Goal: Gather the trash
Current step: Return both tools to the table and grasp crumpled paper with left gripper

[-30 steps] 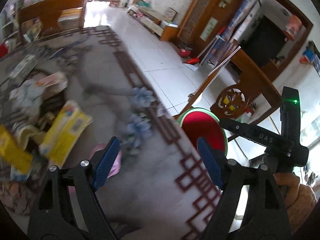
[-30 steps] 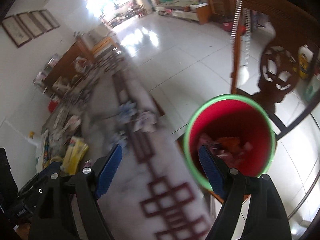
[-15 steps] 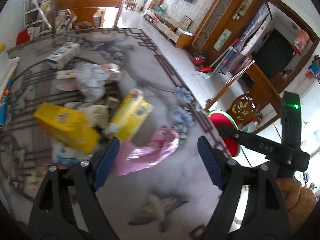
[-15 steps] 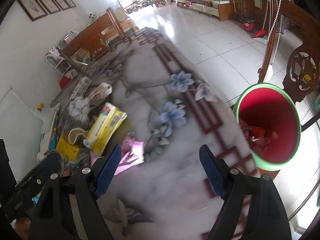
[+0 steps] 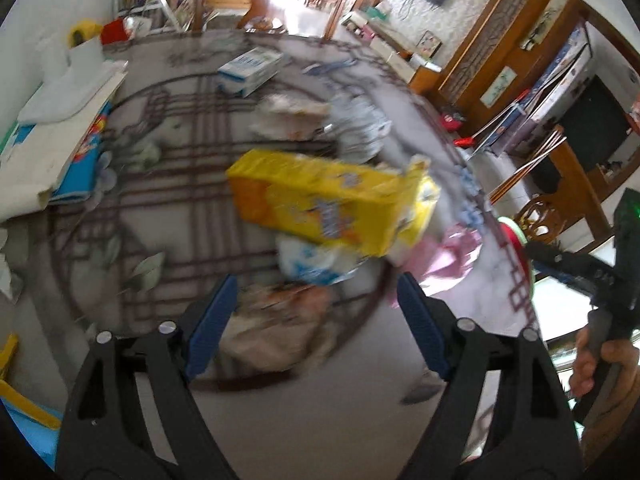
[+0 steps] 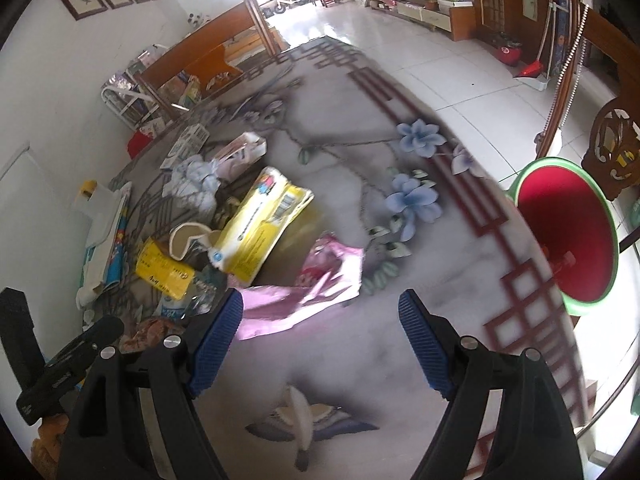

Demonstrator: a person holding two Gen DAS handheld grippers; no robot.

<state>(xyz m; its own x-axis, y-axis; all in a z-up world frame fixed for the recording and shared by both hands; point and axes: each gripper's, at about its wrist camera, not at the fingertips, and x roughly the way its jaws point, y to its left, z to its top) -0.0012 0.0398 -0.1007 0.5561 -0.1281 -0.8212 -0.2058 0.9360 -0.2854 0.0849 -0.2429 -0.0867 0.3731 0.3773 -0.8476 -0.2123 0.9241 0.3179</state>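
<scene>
Swung off the bin (image 6: 566, 236) back over the trash pile (image 5: 332, 208); next pickup starting. Left gripper (image 5: 316, 320) empty, jaws opening, above a brown wrapper (image 5: 276, 332), yellow box (image 5: 316, 204) just beyond. Right gripper (image 6: 320, 338) wide apart, empty, pink bag (image 6: 308, 292) just ahead, left of centre.

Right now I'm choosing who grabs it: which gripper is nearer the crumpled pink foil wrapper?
Right. The right gripper hangs just before the crumpled pink foil wrapper; the left gripper faces the yellow box, wrapper off to its right.
</scene>
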